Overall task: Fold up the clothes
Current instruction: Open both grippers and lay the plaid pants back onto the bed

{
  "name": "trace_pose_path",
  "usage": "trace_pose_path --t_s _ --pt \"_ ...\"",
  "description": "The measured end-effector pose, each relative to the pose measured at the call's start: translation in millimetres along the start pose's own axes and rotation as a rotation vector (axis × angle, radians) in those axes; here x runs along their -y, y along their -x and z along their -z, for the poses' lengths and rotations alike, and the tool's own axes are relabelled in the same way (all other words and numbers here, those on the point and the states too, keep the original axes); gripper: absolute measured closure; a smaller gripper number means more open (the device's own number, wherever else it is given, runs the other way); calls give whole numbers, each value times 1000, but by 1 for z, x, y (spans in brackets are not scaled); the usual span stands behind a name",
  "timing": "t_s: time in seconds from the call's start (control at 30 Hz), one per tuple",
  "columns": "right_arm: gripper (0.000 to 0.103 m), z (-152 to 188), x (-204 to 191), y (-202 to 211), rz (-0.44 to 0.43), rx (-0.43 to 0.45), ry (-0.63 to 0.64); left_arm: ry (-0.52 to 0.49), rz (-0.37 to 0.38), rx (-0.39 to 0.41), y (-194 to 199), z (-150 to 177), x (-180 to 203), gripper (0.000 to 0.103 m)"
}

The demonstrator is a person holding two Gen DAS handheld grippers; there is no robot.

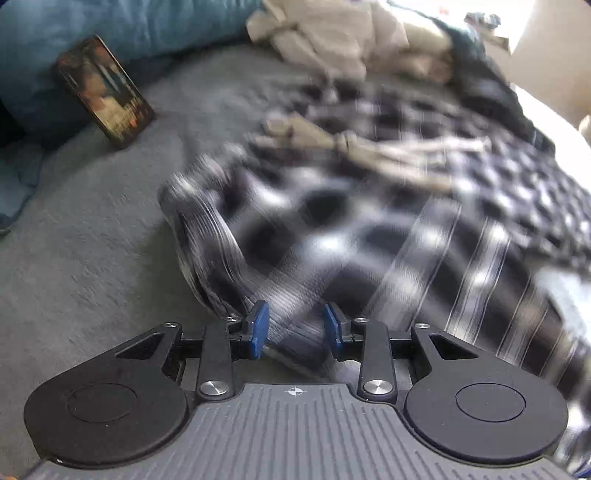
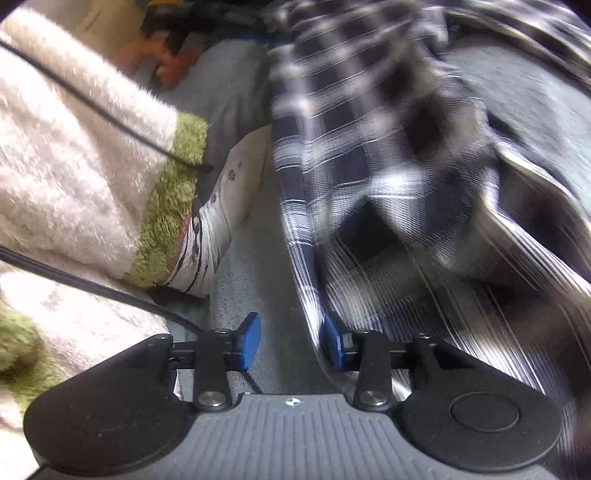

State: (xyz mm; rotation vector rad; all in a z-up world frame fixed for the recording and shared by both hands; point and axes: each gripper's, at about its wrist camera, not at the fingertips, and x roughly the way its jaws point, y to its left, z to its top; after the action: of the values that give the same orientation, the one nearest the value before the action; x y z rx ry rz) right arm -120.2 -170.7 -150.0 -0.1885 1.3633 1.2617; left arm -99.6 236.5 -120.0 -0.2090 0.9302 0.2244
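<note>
Nearest in the left wrist view, the left gripper [image 1: 295, 328] stands partly spread, a fold of the one plaid shirt [image 1: 369, 229] lying between its two blue pads [image 1: 258, 325]; blur hides whether they press it. The shirt spreads right and far over the grey carpet [image 1: 92, 258]. Farther left one phone [image 1: 105, 90] leans on a blue cushion [image 1: 110, 26]; beyond, one beige heap of clothes [image 1: 332, 33]. The right gripper [image 2: 291, 343] gapes moderately over carpet, the shirt's edge brushing its right pad; one socked foot [image 2: 229, 199] lies left.
</note>
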Motion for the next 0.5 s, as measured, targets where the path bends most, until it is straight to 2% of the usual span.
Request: trace_pose_path --t_s 0.13,0.27,0.37,0.43,0.5 --pt "57 9 16 36 -18 111 -104 -69 -8 109 20 -30 13 70" --pt "57 17 31 67 -97 257 -199 -255 113 148 21 -53 72 68" --pt "57 17 37 92 -139 369 -221 -409 209 120 12 -51 121 67" --pt "57 13 39 104 -108 443 -233 -510 231 118 3 -39 152 67" --pt "57 4 47 116 -1 476 -230 -571 249 113 -5 -28 171 67"
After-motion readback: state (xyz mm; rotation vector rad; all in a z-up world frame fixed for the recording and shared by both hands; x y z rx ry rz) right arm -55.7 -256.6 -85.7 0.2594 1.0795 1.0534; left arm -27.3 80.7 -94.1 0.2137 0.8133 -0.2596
